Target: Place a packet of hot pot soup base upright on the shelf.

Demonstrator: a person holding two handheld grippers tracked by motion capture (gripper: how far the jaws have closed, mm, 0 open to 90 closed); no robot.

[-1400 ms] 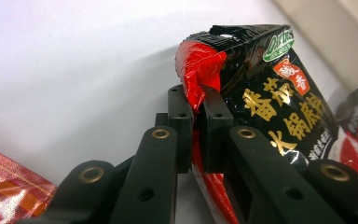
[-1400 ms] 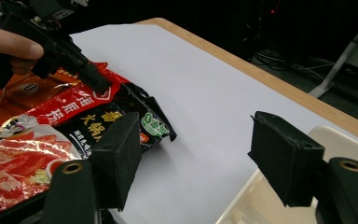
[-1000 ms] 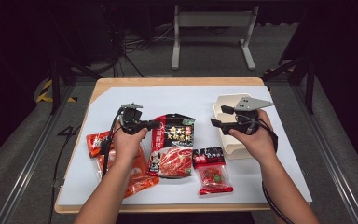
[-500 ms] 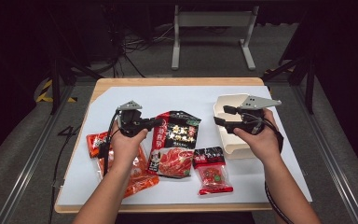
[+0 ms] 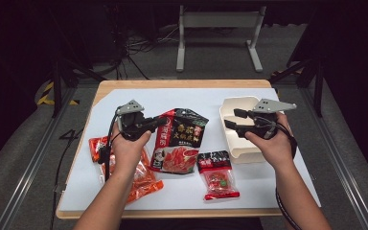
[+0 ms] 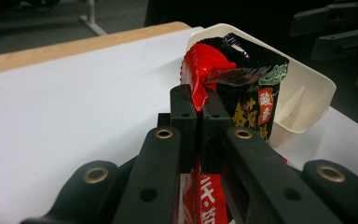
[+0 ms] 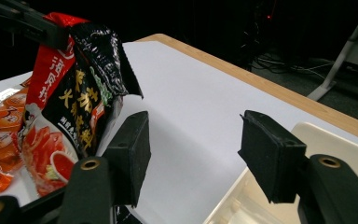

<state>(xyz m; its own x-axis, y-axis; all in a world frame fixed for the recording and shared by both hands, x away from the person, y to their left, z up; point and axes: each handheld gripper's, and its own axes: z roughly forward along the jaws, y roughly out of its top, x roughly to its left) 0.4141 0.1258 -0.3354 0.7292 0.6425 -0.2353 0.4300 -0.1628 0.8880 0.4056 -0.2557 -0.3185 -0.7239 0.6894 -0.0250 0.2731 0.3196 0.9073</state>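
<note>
We see bare white worktop (image 5: 139, 98) beyond our left gripper (image 5: 159, 122), clenched on the red-black glossy pouch (image 5: 182, 139); right gripper (image 5: 235, 120) released, jaws just narrowed, empty

Your red-and-black sauce packet (image 5: 179, 139) hangs lifted by its upper left corner, tilted, beside the cream tray (image 5: 239, 148).

The table (image 5: 124, 96) was viewed from above and in front; each gripper view was taken close along its own jaws. The black-and-red packet (image 5: 179, 139) (image 6: 242, 93) (image 7: 81, 93) was shared by all three.
</note>
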